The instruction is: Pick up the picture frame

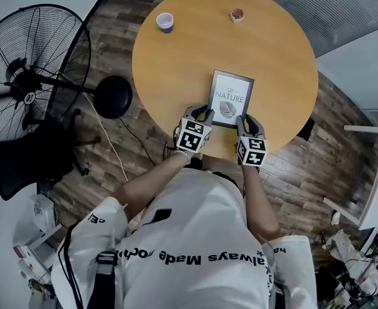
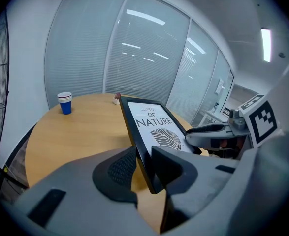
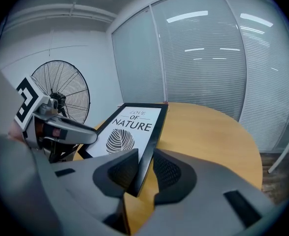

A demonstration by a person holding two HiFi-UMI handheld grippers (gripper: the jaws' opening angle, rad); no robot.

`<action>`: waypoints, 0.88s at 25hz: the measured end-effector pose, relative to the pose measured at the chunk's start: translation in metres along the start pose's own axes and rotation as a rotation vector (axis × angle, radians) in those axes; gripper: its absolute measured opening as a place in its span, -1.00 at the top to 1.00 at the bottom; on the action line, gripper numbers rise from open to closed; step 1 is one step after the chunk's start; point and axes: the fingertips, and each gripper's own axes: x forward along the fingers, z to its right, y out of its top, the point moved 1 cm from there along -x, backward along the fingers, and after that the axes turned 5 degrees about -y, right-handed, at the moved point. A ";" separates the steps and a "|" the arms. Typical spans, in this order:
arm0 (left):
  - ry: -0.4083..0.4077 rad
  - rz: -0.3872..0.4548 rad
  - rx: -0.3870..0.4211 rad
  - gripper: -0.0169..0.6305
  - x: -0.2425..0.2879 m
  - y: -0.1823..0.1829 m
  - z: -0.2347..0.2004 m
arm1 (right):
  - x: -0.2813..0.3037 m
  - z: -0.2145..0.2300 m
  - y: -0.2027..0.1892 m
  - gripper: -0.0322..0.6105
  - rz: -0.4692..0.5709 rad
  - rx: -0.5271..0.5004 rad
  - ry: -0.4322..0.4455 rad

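The head view looks steeply down from high above the round surface [image 1: 176, 63]. The left gripper view and right gripper view ride low and close, facing across it; all three share the picture frame [image 1: 230, 96].

The person wears a white short-sleeved T-shirt [image 1: 195, 237] with black lettering [image 1: 195, 259] across it, "always Made" among the words, and a small black patch [image 1: 156, 216] near one shoulder. More black letters mark each sleeve [image 1: 98, 219]. The left gripper [image 1: 201, 113] and the right gripper [image 1: 243, 121] have pale grey moulded bodies with black ribbed pads [image 3: 120, 171] inside the jaws. The left cube [image 1: 193, 136] and the right cube [image 1: 252, 152] bear black-and-white square markers.
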 end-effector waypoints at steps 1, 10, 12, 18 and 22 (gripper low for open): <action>0.000 0.008 0.002 0.61 -0.002 0.003 0.001 | -0.003 0.000 0.004 0.57 0.009 0.001 -0.003; 0.007 0.066 0.027 0.61 -0.025 0.025 0.016 | -0.031 0.000 0.026 0.57 0.072 0.000 -0.014; 0.005 0.087 0.024 0.61 -0.029 0.033 0.020 | -0.037 0.001 0.033 0.57 0.088 0.000 -0.016; 0.004 0.128 0.047 0.61 -0.044 0.052 0.029 | -0.055 0.003 0.059 0.58 0.143 -0.005 -0.026; -0.007 0.178 0.045 0.61 -0.057 0.066 0.038 | -0.070 0.003 0.073 0.58 0.181 -0.006 -0.033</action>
